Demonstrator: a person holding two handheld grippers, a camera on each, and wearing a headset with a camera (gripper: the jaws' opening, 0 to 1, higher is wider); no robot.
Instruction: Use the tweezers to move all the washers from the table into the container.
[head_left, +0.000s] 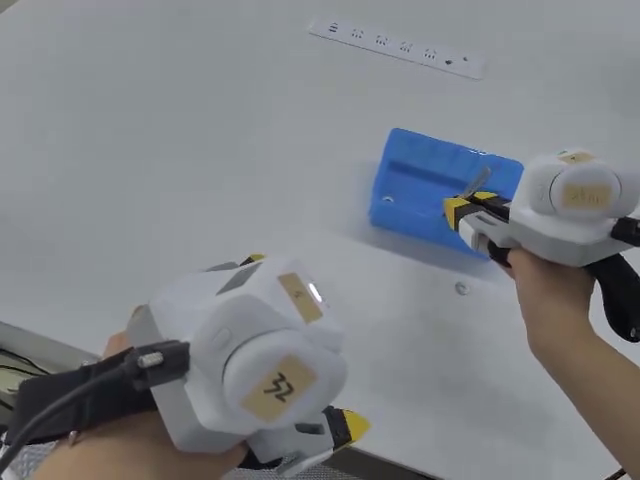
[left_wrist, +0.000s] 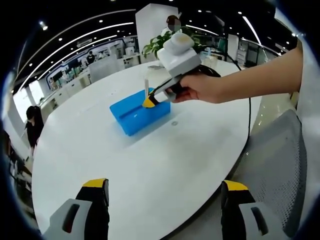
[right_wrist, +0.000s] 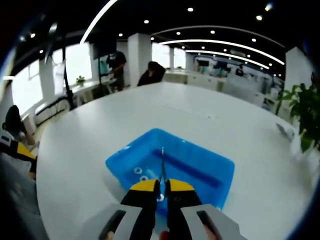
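The right gripper (right_wrist: 161, 186) has its jaws pressed together on the handle of the tweezers (right_wrist: 162, 164). The thin metal tips reach up the middle of the right gripper view, over the inside of the blue container (right_wrist: 220, 175). Whether the tips carry anything is too small to tell. Two washers (right_wrist: 137, 170) lie on the container floor, left of the tweezers in that view.

In the head view the container sits right of centre on the white surface (head_left: 200, 150). The right gripper comes in from the right edge of the frame, held in a hand (head_left: 545, 290), with its yellow jaw tips over the container's near side. One washer (head_left: 461, 289) lies on the bare surface just below the container in the frame, apart from it. A white power strip (head_left: 400, 45) lies near the upper edge, well away from the container.

The left gripper (left_wrist: 165, 186) hangs over the near edge of the surface at the lower left of the head view. Its jaws are spread wide and pinch nothing. Its own view looks across the surface at the container and the other gripper.
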